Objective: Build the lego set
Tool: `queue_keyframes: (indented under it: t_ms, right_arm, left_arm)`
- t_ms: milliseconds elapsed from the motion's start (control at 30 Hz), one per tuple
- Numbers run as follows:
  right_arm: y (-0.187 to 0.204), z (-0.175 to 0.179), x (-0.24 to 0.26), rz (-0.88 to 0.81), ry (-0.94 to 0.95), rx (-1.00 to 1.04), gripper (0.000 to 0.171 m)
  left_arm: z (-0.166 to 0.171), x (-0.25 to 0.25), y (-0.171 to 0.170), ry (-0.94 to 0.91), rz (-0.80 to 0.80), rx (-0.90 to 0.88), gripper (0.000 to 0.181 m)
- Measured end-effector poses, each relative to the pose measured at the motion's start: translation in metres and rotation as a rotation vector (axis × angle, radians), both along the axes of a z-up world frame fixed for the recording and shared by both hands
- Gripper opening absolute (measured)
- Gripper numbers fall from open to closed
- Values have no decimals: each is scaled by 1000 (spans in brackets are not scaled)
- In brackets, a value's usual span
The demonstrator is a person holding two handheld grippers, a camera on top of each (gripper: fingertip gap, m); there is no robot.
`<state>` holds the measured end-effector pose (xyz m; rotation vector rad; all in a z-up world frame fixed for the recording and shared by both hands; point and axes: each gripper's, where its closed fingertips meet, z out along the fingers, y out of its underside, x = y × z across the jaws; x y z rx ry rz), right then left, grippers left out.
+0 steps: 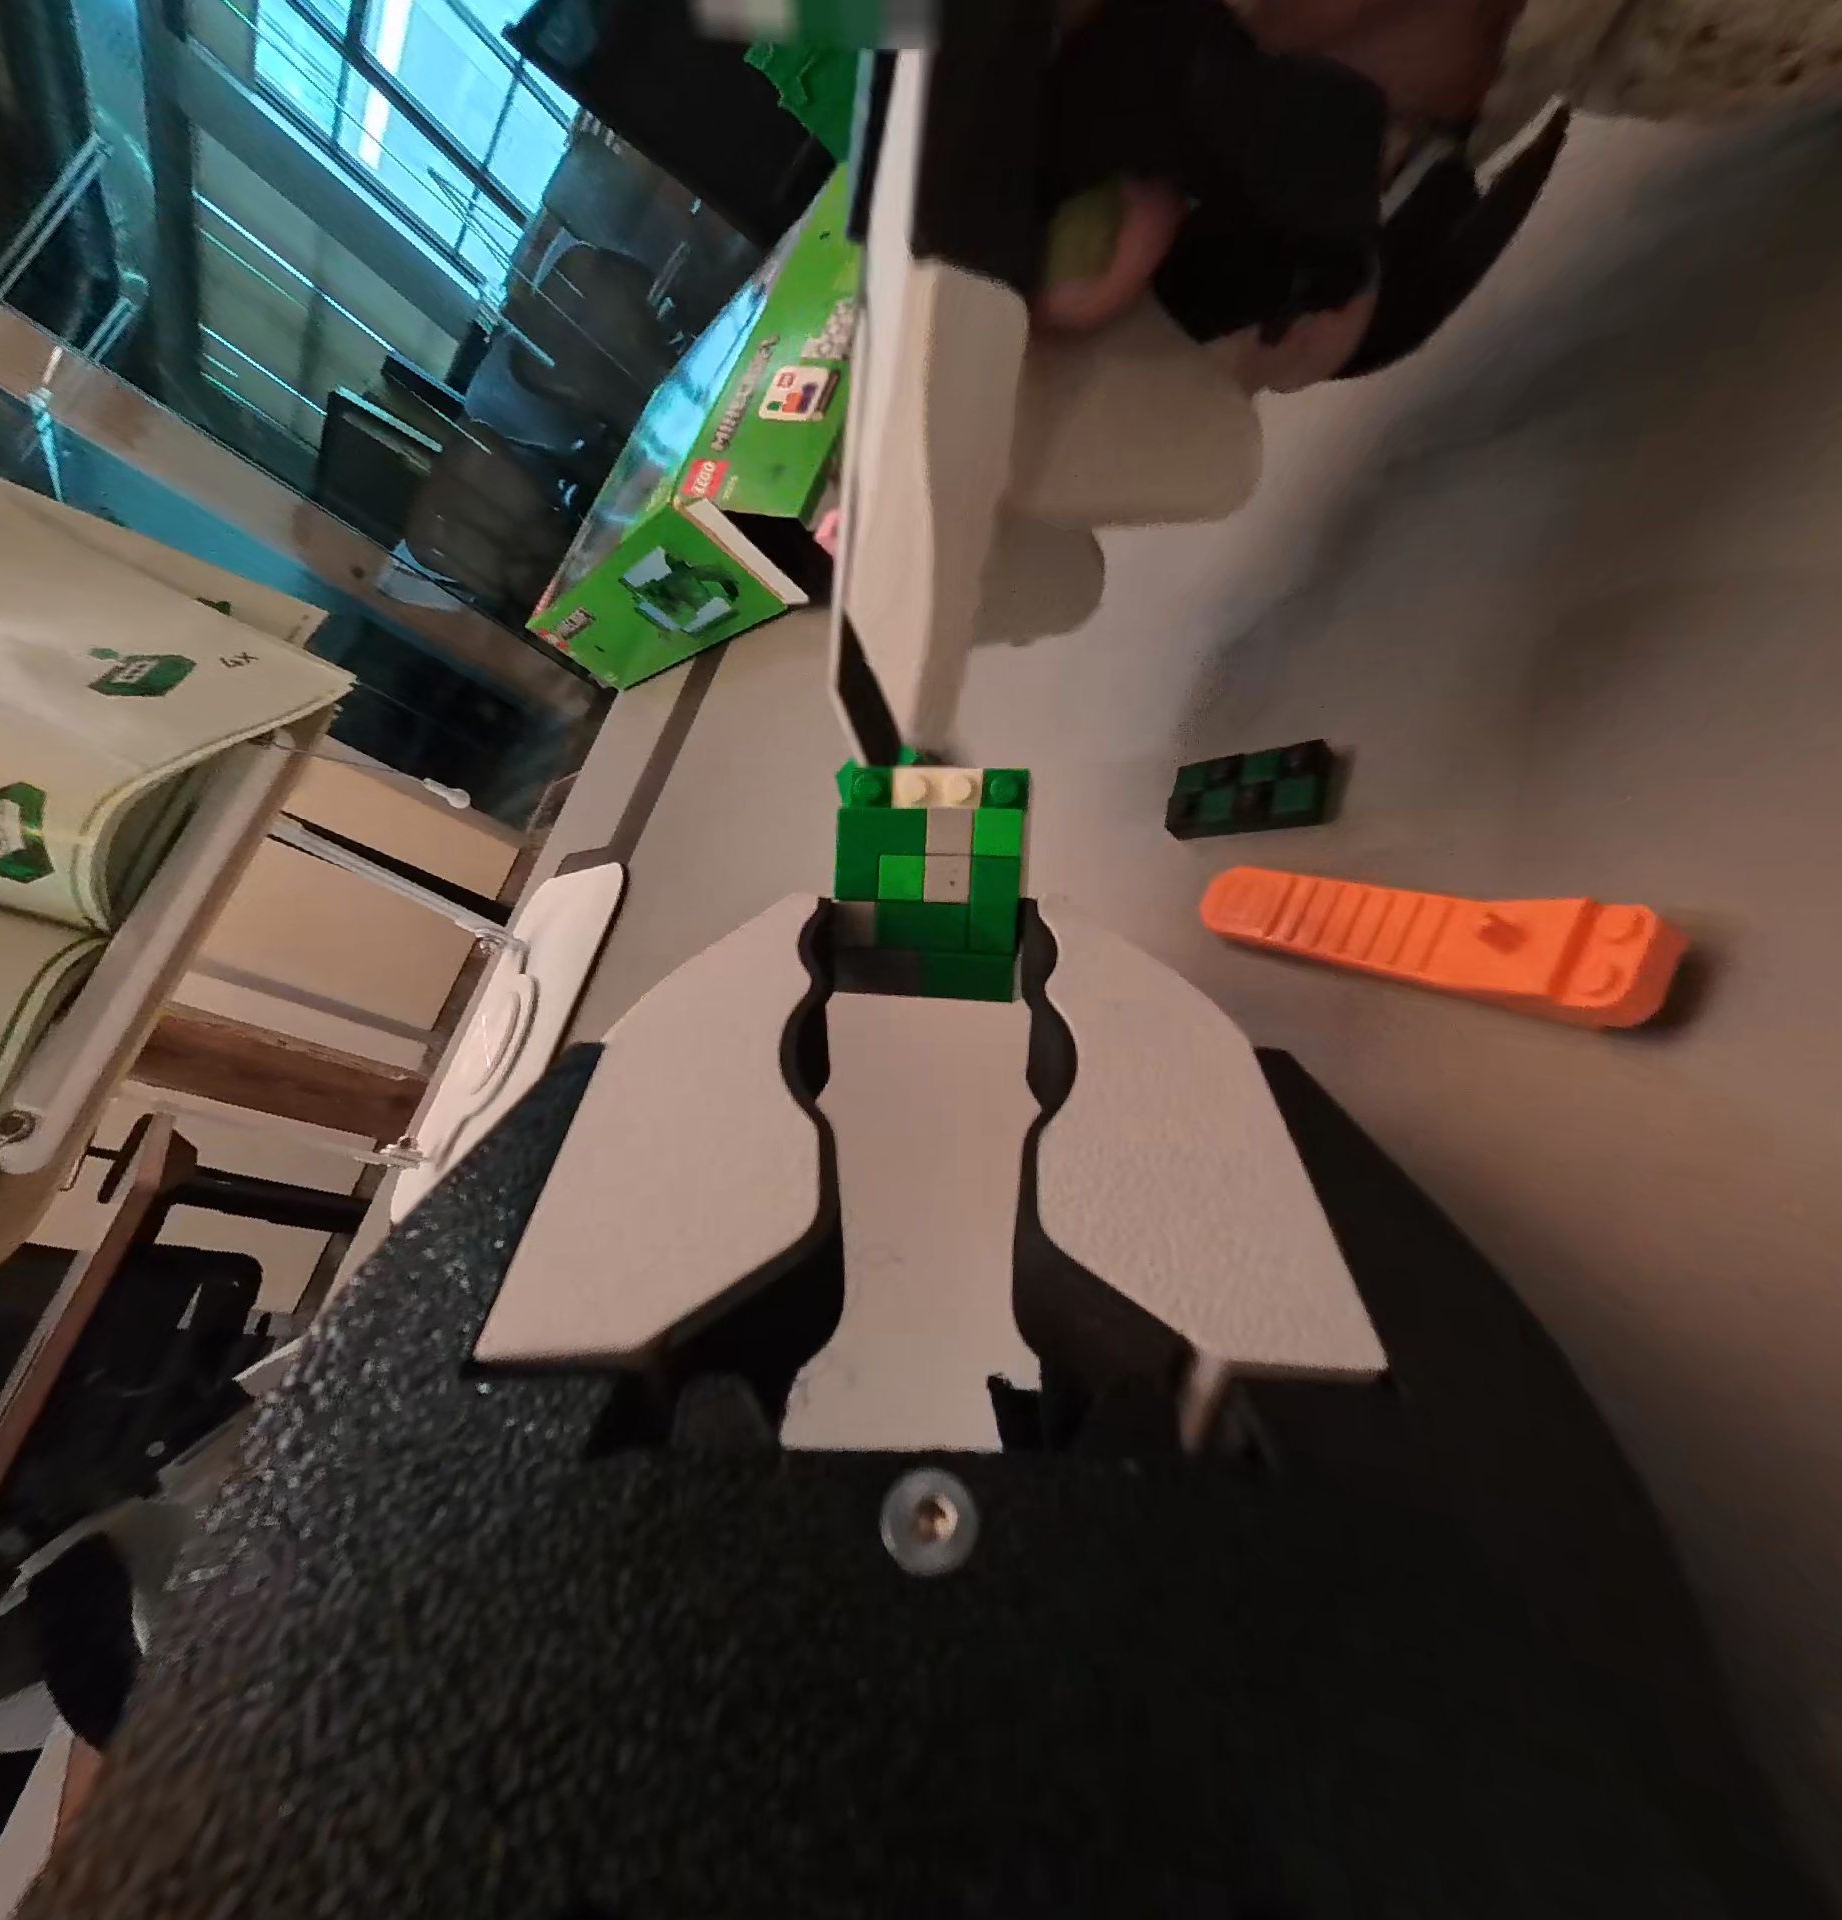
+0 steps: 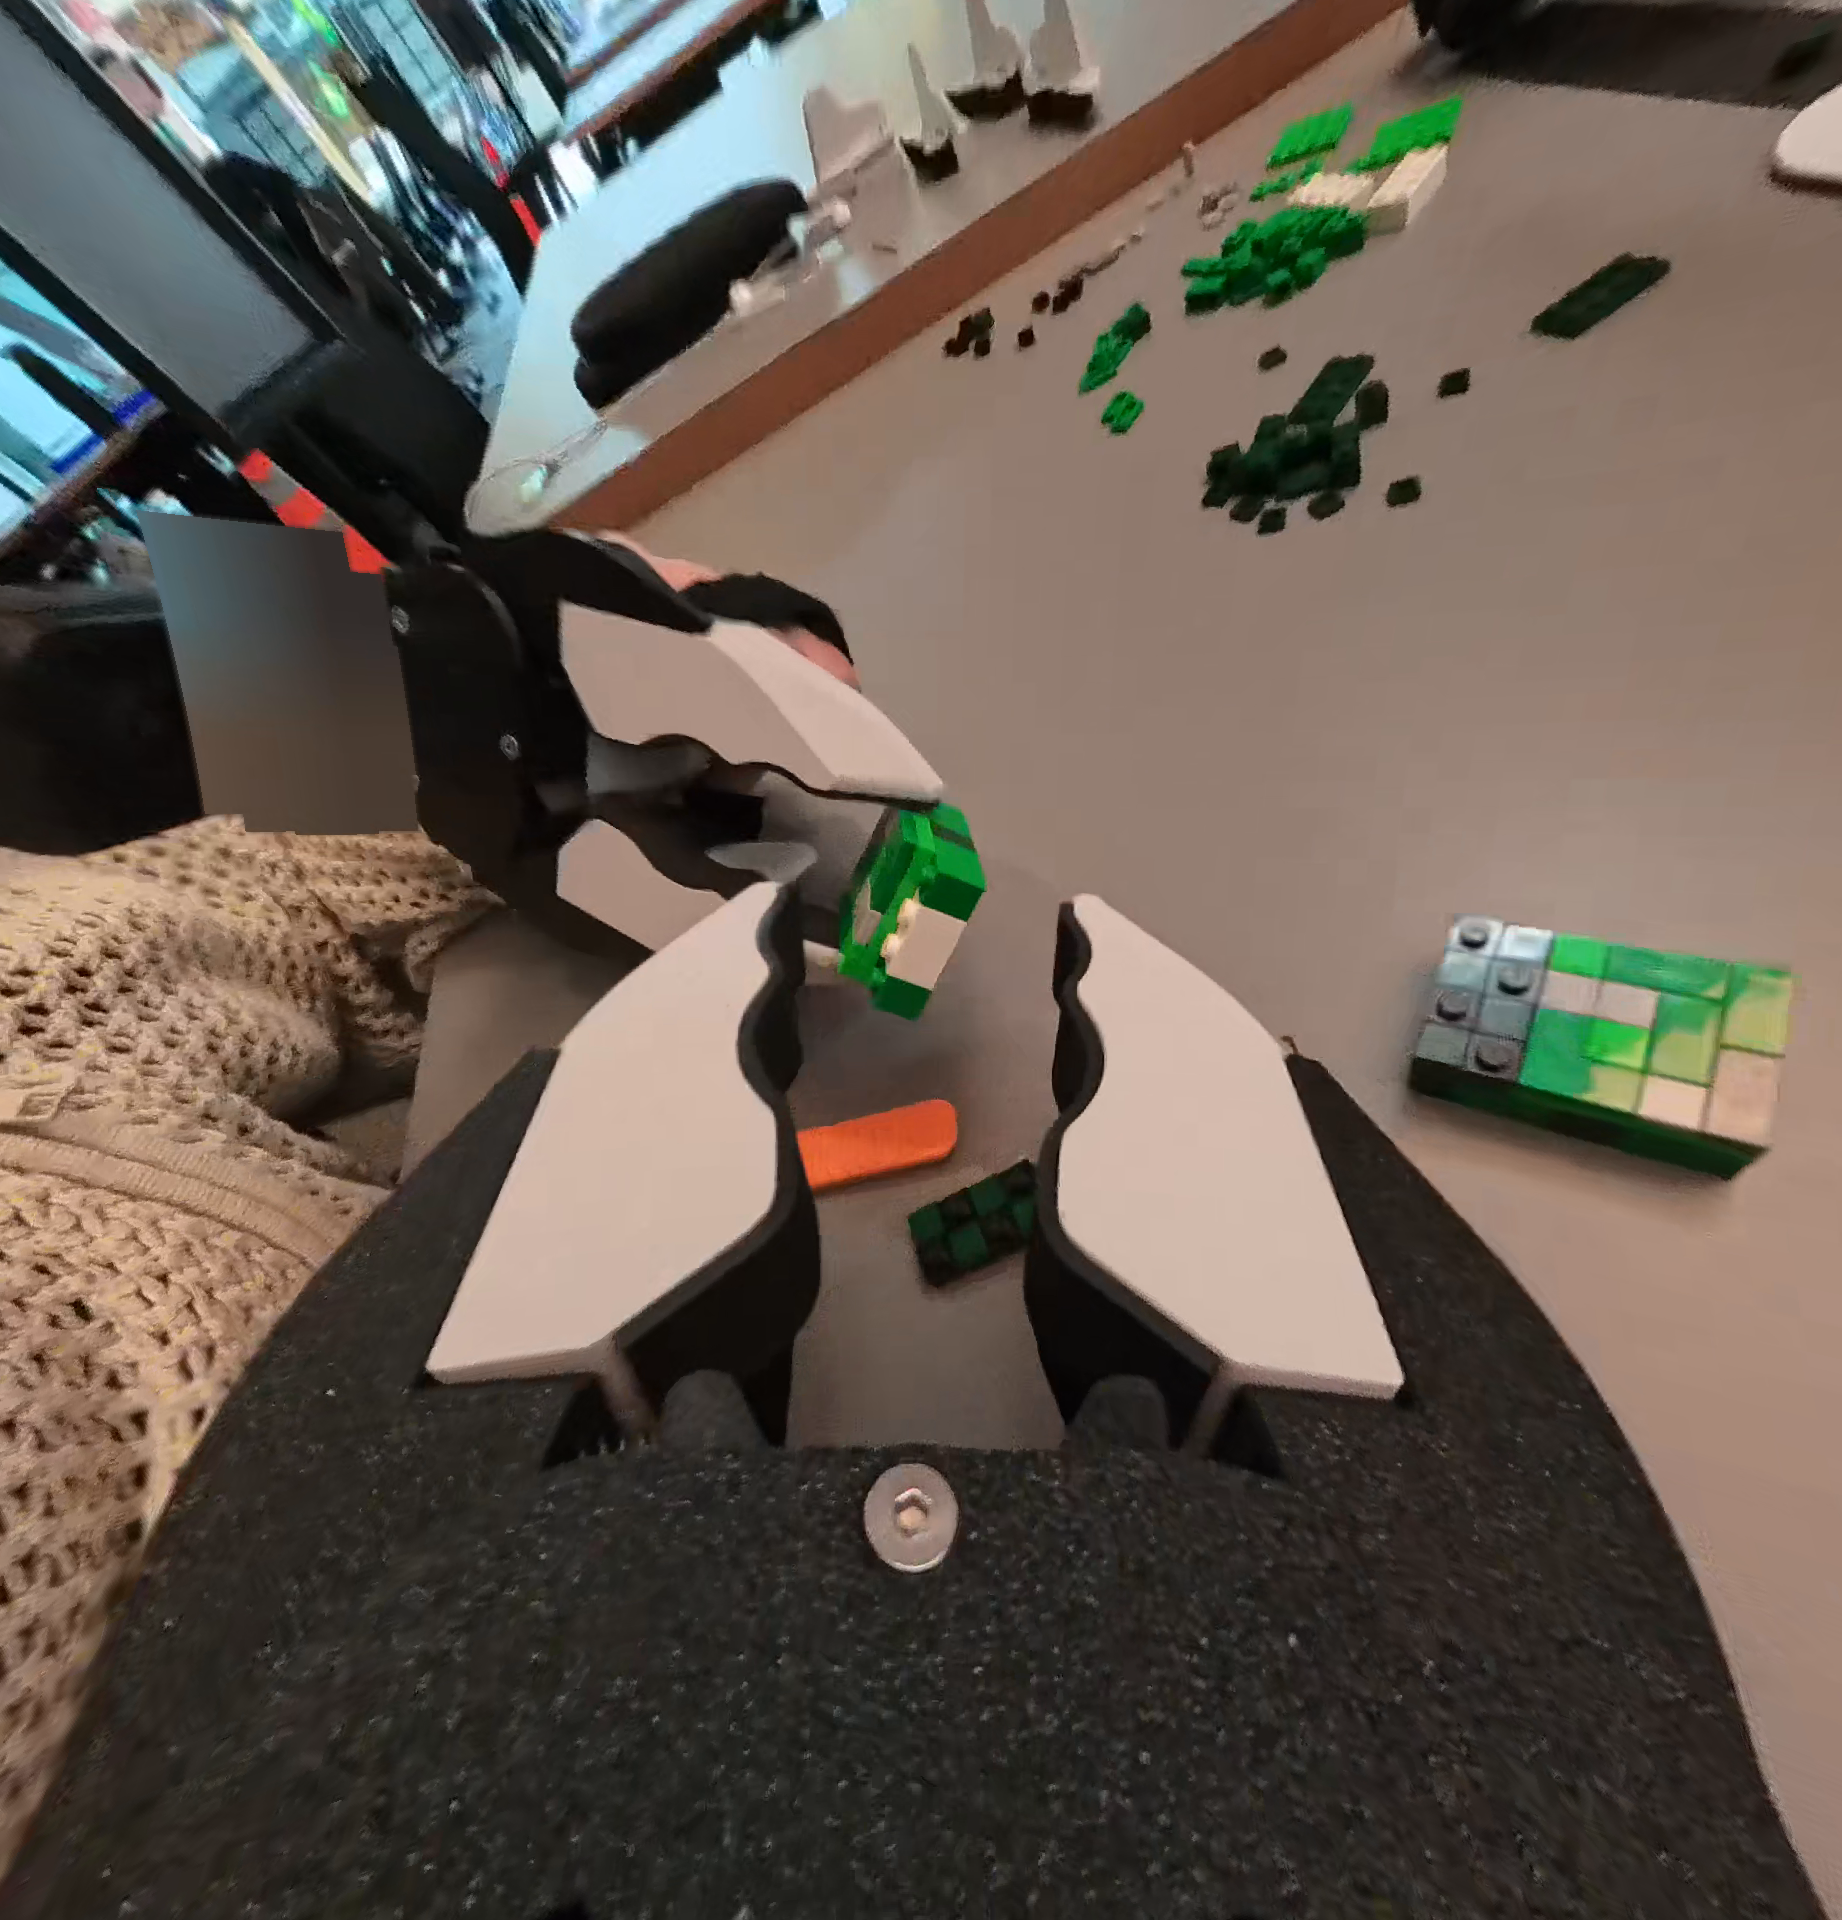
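Up close in the left wrist view, the left gripper (image 1: 927,935) has its jaws pinching a small green block build (image 1: 932,883) at its lower end, held just above centre of the frame; the build is mostly green with a few grey and white pieces and a row of studs along its far edge. Above it, a white finger of the right gripper (image 1: 896,743) reaches down from the top of the frame to the build's far edge; whether it touches cannot be told. To the right on the grey worktop (image 1: 1519,623) lie an orange brick separator (image 1: 1447,945) and, above it, a small dark green plate (image 1: 1255,784). A green box (image 1: 709,488) sits in the upper middle, and an open instruction booklet (image 1: 117,727) stands at the left edge. In the right wrist view, the right gripper (image 2: 922,940) has its jaws spread wide with nothing between them. Just beyond them, at centre frame, the left gripper (image 2: 896,821) holds the green build (image 2: 912,914) tilted in the air. Lower down between the open jaws show the orange separator (image 2: 875,1143) and the dark plate (image 2: 974,1221). A larger flat green and grey assembly (image 2: 1603,1049) rests at the right, and loose green pieces (image 2: 1281,260) lie scattered at the upper right. A knitted beige sleeve (image 2: 117,1091) fills the left edge.
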<state>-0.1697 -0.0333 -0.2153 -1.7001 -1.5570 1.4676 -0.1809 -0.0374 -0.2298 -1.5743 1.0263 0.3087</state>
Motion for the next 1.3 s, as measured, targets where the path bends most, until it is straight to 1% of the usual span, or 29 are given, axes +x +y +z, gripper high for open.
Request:
queue_keyframes:
  t_ms: [67, 100, 133, 167, 233, 300, 333, 400, 467, 600, 667, 700, 733, 800, 833, 900, 933, 1000, 1067, 1167, 1233, 1300]
  right_arm:
    - [-5, -10, -2, 20, -45, 26, 46]
    - [-8, -11, -4, 29, -41, 21, 44]
    - [-10, -9, -6, 29, -24, 7, 35]
    - [-11, -7, -8, 25, -10, -6, 22]
    - [-10, -4, -7, 27, -6, -17, 21]
    - [-7, 0, -4, 20, 5, -31, 17]
    - [-6, 3, -3, 25, 11, -48, 17]
    - [-7, 10, 0, 46, 37, -106, 17]
    - [-11, 15, 3, 77, 55, -164, 17]
    - [-19, 21, 6, 142, 69, -258, 17]
    - [-21, 26, 6, 158, 96, -307, 16]
    - [-21, 27, 6, 162, 102, -311, 16]
    - [-21, 26, 5, 158, 111, -288, 17]
    - [-15, 28, 7, 139, 154, -161, 39]
    - [-8, 23, 11, 123, 141, -50, 46]
    - [5, 0, 23, 120, 50, 216, 49]
    - [7, -13, 31, 156, 8, 315, 48]
    - [1, -34, 45, 267, -29, 449, 47]
    - [-1, -50, 50, 326, -62, 518, 48]
    - [2, -65, 49, 349, -126, 520, 54]
    - [-1, -70, 49, 377, -159, 513, 54]
    - [-5, -68, 46, 393, -142, 512, 51]
  left_arm:
    - [3, -1, 1, -6, 13, 18, 35]
    - [4, -1, 1, -10, 13, 22, 35]
    - [4, 1, 0, -14, 8, 27, 35]
    - [5, 1, 0, -16, 9, 39, 35]
    - [9, 2, 1, -31, 8, 73, 35]
    - [16, 7, 0, -81, -3, 113, 57]
    - [18, 9, 0, -94, -5, 115, 64]
    - [18, 10, 1, -91, 1, 117, 68]
    - [20, 11, 0, -61, 0, 159, 64]
    - [28, 11, -2, 30, 9, 272, 42]
    - [33, 12, -4, 55, 5, 317, 40]
    - [33, 12, -4, 49, 8, 311, 39]
    - [32, 11, -4, 24, 11, 295, 39]
    - [33, 6, -2, -52, 23, 256, 39]
    - [32, 3, -1, -99, 30, 226, 39]
    - [30, -6, 2, -200, 48, 165, 39]
    - [31, -9, 2, -250, 51, 141, 39]
    - [31, -13, 2, -344, 39, 96, 40]
    - [33, -12, 1, -423, 7, 62, 40]
    - [36, -6, -3, -499, -37, 32, 40]
    - [34, -4, -3, -498, -45, 23, 40]
    - [32, -2, -3, -491, -49, 16, 40]
